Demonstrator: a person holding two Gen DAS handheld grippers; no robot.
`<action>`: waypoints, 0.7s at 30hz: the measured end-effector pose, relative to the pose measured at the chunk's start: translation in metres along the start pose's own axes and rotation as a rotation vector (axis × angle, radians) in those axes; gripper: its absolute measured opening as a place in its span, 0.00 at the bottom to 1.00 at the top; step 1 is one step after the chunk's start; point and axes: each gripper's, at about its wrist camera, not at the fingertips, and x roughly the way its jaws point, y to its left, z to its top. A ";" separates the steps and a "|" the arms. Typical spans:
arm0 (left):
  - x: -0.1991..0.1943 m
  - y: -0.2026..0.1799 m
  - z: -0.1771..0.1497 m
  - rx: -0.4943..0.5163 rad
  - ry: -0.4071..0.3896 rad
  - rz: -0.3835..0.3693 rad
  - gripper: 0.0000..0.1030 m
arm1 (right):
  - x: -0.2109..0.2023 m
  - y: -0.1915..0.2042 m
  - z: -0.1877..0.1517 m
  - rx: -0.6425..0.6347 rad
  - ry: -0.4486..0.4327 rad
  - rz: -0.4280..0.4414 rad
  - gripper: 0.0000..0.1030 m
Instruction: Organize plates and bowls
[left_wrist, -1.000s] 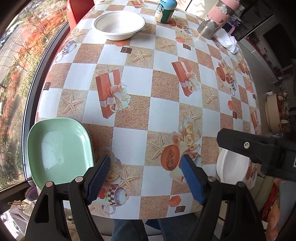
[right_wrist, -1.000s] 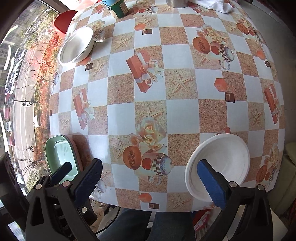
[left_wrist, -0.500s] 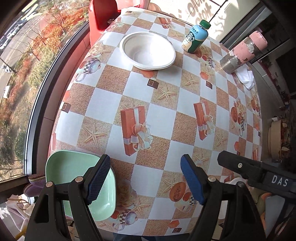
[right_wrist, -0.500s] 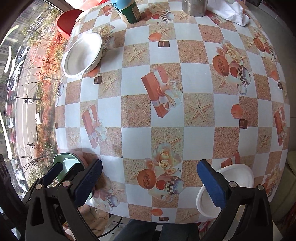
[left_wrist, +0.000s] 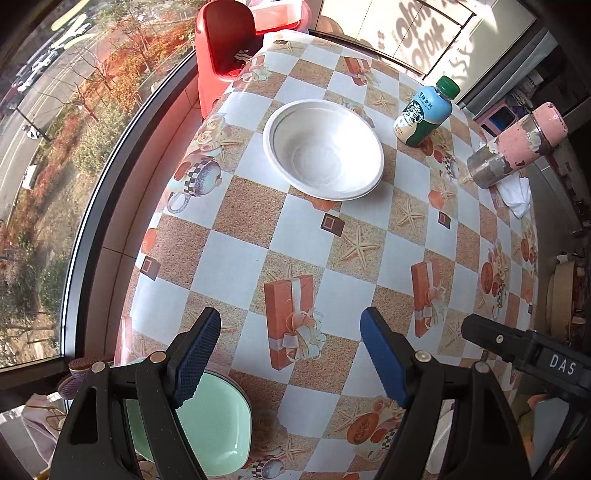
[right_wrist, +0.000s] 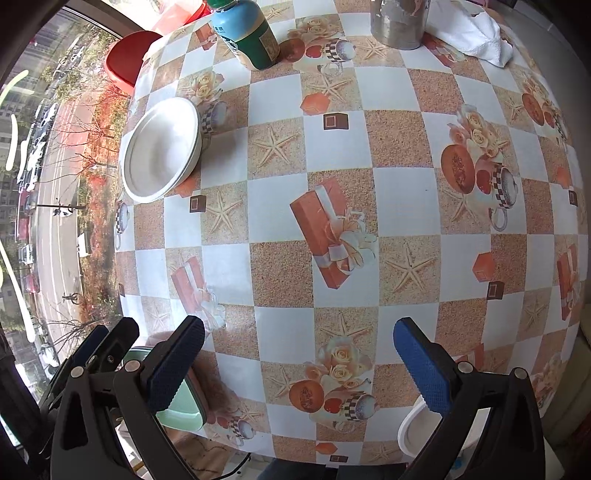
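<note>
Only the left wrist view shows the pink flask (left_wrist: 517, 151) whole. Both the left gripper (left_wrist: 290, 354) and right gripper (right_wrist: 299, 365) gape wide, holding nothing. One green plate (left_wrist: 218, 432) lies under the left fingers at the near table edge; one white bowl (left_wrist: 323, 149) sits far off; another white bowl (right_wrist: 415, 428) peeks beside the right finger.

Table covered by glossy checkered oilcloth (left_wrist: 236, 266), white and sand-coloured squares printed with starfish, gift boxes, roses. Large dark-framed window (left_wrist: 88, 206) runs along its left side; daylight, street with red-leaved trees and parked cars far below. Red plastic chair (left_wrist: 225, 48) stands at far end, touching the table edge.
</note>
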 end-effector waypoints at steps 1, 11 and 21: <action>0.001 0.001 0.004 -0.006 -0.002 0.006 0.79 | 0.000 0.000 0.004 -0.001 -0.003 -0.005 1.00; 0.019 0.027 0.049 -0.088 -0.019 0.063 0.79 | 0.016 0.012 0.040 -0.070 -0.005 -0.072 1.00; 0.048 0.031 0.101 -0.123 -0.032 0.090 0.79 | 0.038 0.054 0.085 -0.126 -0.039 -0.035 1.00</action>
